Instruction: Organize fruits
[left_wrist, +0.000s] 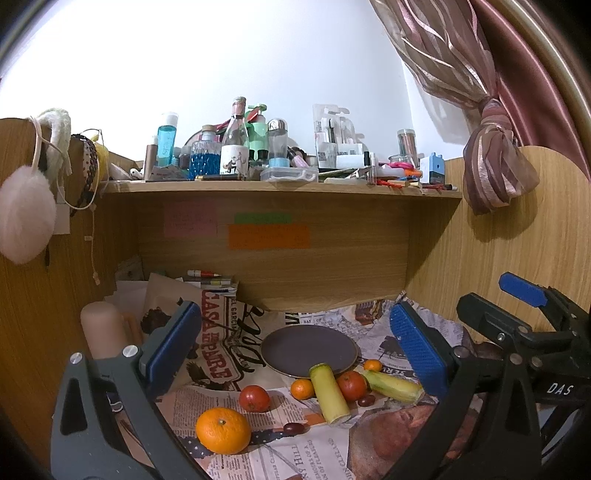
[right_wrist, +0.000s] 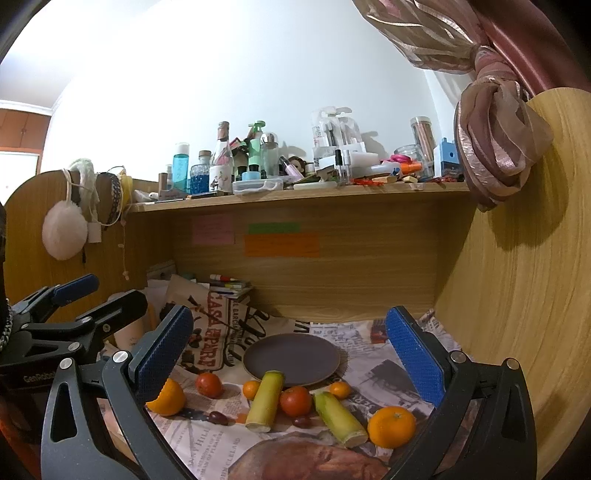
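Left gripper (left_wrist: 295, 354) and right gripper (right_wrist: 291, 354) both spread wide, holding nothing. Fruits (right_wrist: 295, 400) lie loose on newsprint cloth (left_wrist: 218, 343) (reads "CASA", "HILL") just before the bare dark plate (right_wrist: 291, 358). Right gripper body marked "DAS".

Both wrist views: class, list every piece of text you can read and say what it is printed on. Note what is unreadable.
"DAS": right gripper body, left wrist view.
"GenRobot", partly cut off: left gripper body, right wrist view.
"CASA REPARE", roughly, in large red letters: newspaper.
"HILL": newspaper near the front edge.
Sticky notes, bottle label and newspaper small print: too blurred to read.
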